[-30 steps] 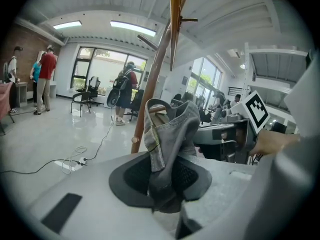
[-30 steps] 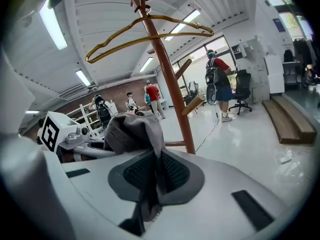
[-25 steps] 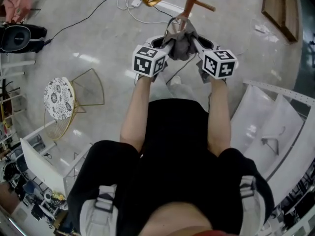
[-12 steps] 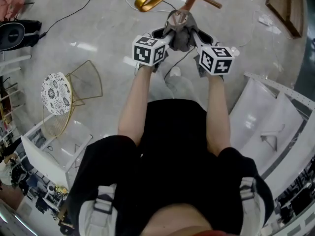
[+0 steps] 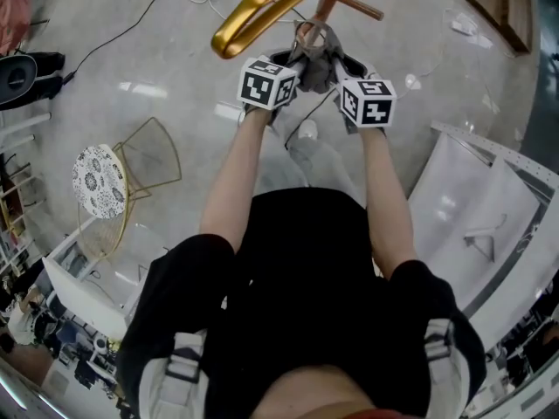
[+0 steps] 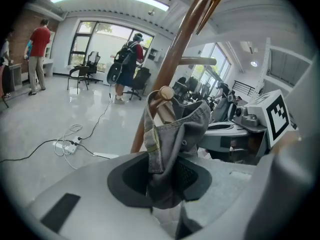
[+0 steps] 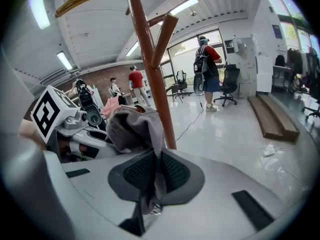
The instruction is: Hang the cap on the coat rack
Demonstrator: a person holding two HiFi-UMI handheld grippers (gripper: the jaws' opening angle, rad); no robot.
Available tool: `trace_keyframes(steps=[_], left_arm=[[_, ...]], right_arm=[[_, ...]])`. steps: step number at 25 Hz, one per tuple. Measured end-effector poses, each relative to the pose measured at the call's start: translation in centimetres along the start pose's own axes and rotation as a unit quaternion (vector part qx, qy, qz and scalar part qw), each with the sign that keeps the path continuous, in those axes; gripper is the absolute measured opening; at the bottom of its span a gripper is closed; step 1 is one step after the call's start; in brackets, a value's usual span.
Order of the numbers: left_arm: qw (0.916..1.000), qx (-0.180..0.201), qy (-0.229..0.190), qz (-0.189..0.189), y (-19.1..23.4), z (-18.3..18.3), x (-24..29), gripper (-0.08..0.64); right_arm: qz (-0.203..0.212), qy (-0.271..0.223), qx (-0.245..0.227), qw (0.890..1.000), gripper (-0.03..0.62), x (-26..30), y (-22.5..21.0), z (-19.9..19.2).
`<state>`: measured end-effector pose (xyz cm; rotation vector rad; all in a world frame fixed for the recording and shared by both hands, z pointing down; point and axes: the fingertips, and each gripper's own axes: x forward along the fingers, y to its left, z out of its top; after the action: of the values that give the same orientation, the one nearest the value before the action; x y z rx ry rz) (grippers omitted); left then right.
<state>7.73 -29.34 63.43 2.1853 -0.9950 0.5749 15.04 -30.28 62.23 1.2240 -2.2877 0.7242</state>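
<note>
Crumpled soft grey fabric cap (image 5: pixel 316 68), pinched tight in the left gripper (image 5: pixel 300 62) and the right gripper (image 5: pixel 339 61). It sits at the round-tipped wooden peg (image 6: pixel 165 93) of the brown coat rack (image 5: pixel 325 3), nearer the pole than a second ago.

Bright, even indoor light fills the hall, from ceiling strip lights (image 6: pixel 142 0) and tall windows (image 6: pixel 95 36) on the far wall. The polished floor (image 5: pixel 175 55) returns pale glare patches; shadows are faint. Both gripper views bow hard at the rim (black vignette in every corner), while the head view curves more mildly and looks sharp.
</note>
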Motion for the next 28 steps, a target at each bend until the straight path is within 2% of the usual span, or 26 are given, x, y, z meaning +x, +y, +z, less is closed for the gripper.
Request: trace_keyframes(steps=[4, 9, 12, 14, 16, 21, 25, 28], left_arm=[[0.9998, 0.004, 0.009, -0.018, 0.3, 0.0, 1.8, 0.065], [0.9991, 0.018, 0.024, -0.028, 1.3, 0.8, 4.0, 0.088], [0.9984, 0.023, 0.039, -0.033, 1.6, 0.5, 5.5, 0.119], [0.9985, 0.022, 0.038, -0.032, 1.8, 0.7, 6.1, 0.172], [0.9992, 0.013, 0.029, -0.025, 1.9, 0.8, 6.1, 0.210], [0.9998, -0.014, 0.010, -0.008, 2.0, 0.2, 4.6, 0.239], [0.9981, -0.056, -0.023, 0.010, 2.4, 0.2, 2.6, 0.256], [0.9936, -0.098, -0.049, 0.029, 2.2, -0.4, 0.5, 0.258]], right_arm=[[-0.019, 0.014, -0.011, 1.000, 0.021, 1.3, -1.7, -0.4], [-0.025, 0.024, 0.006, 0.999, 0.022, 2.8, -3.3, -0.7], [-0.031, 0.036, 0.022, 0.999, 0.029, 3.4, -4.2, -1.3], [-0.032, 0.040, 0.043, 0.998, 0.032, 3.9, -4.5, -1.2], [-0.036, 0.041, 0.060, 0.997, 0.046, 4.1, -4.7, -1.0], [-0.048, 0.038, 0.077, 0.995, 0.103, 3.8, -4.6, -0.9], [-0.041, 0.026, 0.102, 0.994, 0.104, 3.4, -3.8, -1.2], [-0.041, 0.007, 0.130, 0.991, 0.103, 2.4, -3.2, -0.9]])
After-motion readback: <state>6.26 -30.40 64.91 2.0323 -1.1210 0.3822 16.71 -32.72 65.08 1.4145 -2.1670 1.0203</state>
